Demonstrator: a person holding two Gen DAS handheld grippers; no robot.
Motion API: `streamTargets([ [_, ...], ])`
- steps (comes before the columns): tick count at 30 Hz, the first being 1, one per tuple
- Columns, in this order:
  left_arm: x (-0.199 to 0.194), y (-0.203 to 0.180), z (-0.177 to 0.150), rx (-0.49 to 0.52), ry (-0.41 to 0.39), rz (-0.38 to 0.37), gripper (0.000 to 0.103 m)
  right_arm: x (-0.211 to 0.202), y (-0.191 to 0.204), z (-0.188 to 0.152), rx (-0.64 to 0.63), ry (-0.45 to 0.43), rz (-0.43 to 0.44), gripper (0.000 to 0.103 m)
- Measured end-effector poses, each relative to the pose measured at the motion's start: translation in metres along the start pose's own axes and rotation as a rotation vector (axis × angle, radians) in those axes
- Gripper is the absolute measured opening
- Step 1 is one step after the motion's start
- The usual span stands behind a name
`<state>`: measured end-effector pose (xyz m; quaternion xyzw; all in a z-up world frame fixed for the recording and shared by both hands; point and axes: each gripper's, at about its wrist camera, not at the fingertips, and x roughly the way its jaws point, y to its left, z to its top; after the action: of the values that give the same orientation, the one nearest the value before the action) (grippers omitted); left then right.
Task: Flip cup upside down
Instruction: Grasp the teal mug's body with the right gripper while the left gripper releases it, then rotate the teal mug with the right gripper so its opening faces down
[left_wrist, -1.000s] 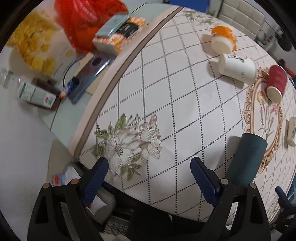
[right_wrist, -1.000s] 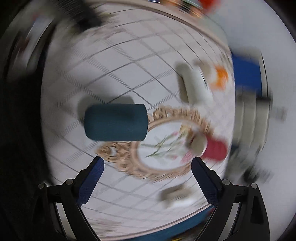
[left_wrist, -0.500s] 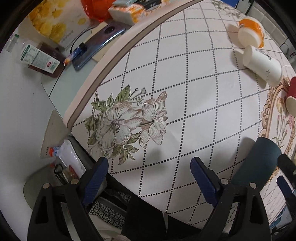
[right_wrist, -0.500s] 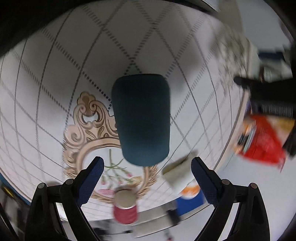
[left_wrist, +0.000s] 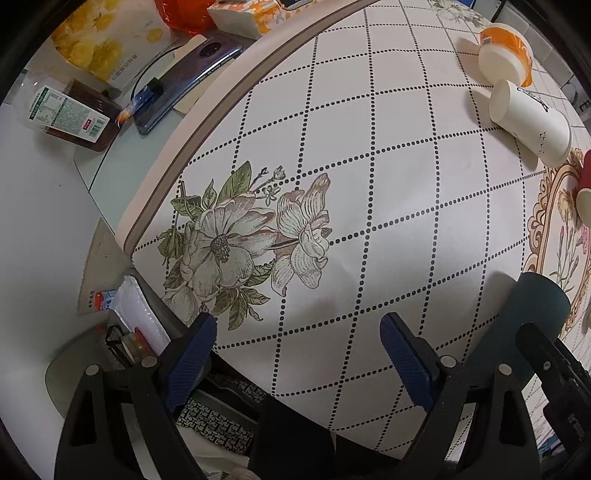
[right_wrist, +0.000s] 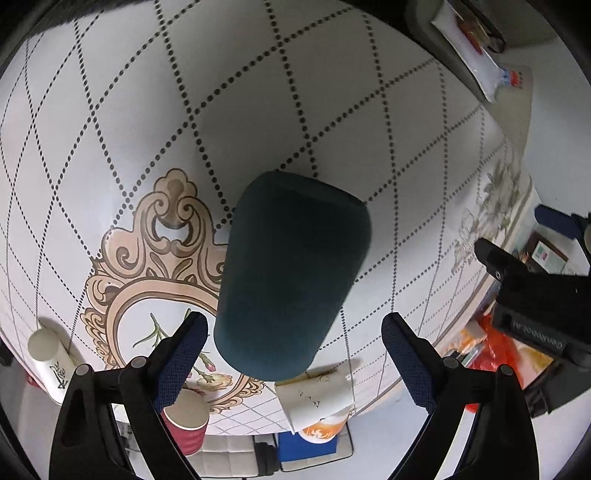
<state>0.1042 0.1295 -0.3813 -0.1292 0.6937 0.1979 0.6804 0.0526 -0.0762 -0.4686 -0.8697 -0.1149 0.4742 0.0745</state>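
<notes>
A dark teal cup (right_wrist: 291, 273) lies on its side on the patterned tablecloth, centred in the right wrist view. My right gripper (right_wrist: 291, 354) is open, turned over and reaching from above, its blue pads (right_wrist: 181, 358) on either side of the cup's near end without touching it. In the left wrist view the teal cup (left_wrist: 524, 317) lies at the right edge with the right gripper's black body beside it. My left gripper (left_wrist: 299, 358) is open and empty over the table's near edge.
A white paper cup (left_wrist: 532, 122), an orange cup (left_wrist: 506, 51) and a red cup (left_wrist: 585, 184) lie on their sides at the far right. Another white cup (right_wrist: 51, 362) lies beyond. A phone (left_wrist: 188, 77), boxes and snack bags sit off the cloth's left edge.
My right gripper has rolled over and closed in on the teal cup, which now fills the space between its fingers. My left gripper has drifted back toward the table's edge.
</notes>
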Motion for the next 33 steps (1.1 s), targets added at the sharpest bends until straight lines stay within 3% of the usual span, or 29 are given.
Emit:
streamTargets([
  [9,0.006,0.004,-0.001,-0.001,0.006,0.001,0.091,0.013,-0.003,0.013,0.016,-0.005,0.013,0.096],
  [11,0.006,0.004,0.000,-0.003,0.008,0.001,0.091,0.016,-0.003,0.012,0.021,-0.006,0.015,0.092],
  [14,0.006,0.005,-0.001,-0.003,0.008,0.000,0.091,0.020,-0.004,0.014,0.019,-0.005,0.027,0.076],
  [15,0.006,0.005,-0.001,-0.004,0.009,0.001,0.091,0.021,-0.003,0.016,0.016,-0.003,0.020,0.075],
  [24,0.007,0.006,-0.001,0.005,0.009,0.004,0.091,0.022,-0.005,0.016,0.074,-0.029,0.015,0.073],
  [33,-0.003,-0.005,0.007,0.045,-0.015,0.012,0.091,0.016,-0.017,0.007,0.255,-0.001,0.051,0.073],
])
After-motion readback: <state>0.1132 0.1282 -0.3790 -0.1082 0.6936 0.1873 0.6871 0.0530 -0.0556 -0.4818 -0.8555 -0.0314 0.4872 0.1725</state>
